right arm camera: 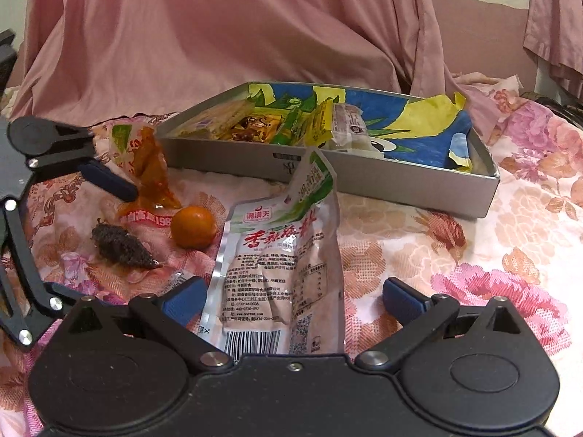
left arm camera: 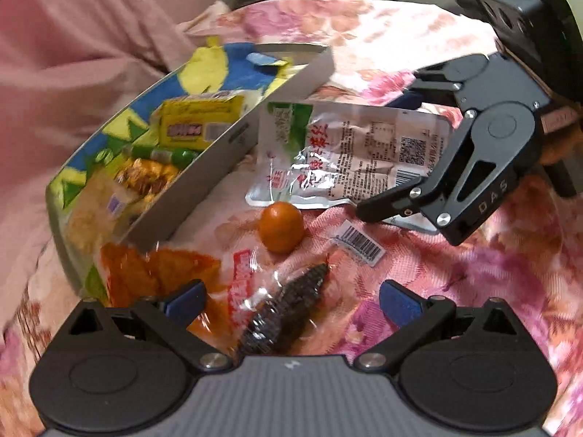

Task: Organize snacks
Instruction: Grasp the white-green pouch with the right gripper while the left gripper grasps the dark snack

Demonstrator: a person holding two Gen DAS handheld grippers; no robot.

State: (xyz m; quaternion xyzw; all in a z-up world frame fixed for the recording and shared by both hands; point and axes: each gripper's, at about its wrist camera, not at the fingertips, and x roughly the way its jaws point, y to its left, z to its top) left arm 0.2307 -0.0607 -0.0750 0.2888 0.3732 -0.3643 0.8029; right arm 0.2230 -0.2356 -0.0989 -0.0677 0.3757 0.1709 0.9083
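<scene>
A grey box (left arm camera: 204, 167) (right arm camera: 400, 185) with a blue and yellow lining holds several snack packs. On the floral cloth beside it lie a silver pouch (left arm camera: 346, 153) (right arm camera: 288, 266), a small orange (left arm camera: 281, 228) (right arm camera: 194, 226), a dark cone-shaped snack (left arm camera: 288, 306) (right arm camera: 120, 247) and an orange-red snack bag (left arm camera: 160, 276) (right arm camera: 149, 167). My left gripper (left arm camera: 291, 300) is open over the orange-red bag and the dark snack. My right gripper (right arm camera: 291, 300) is open around the near end of the silver pouch; it also shows in the left wrist view (left arm camera: 386, 156).
A pink cloth (right arm camera: 218, 36) hangs behind the box. A loose barcode label (left arm camera: 359, 242) lies on the floral cloth (right arm camera: 473, 255) near the orange.
</scene>
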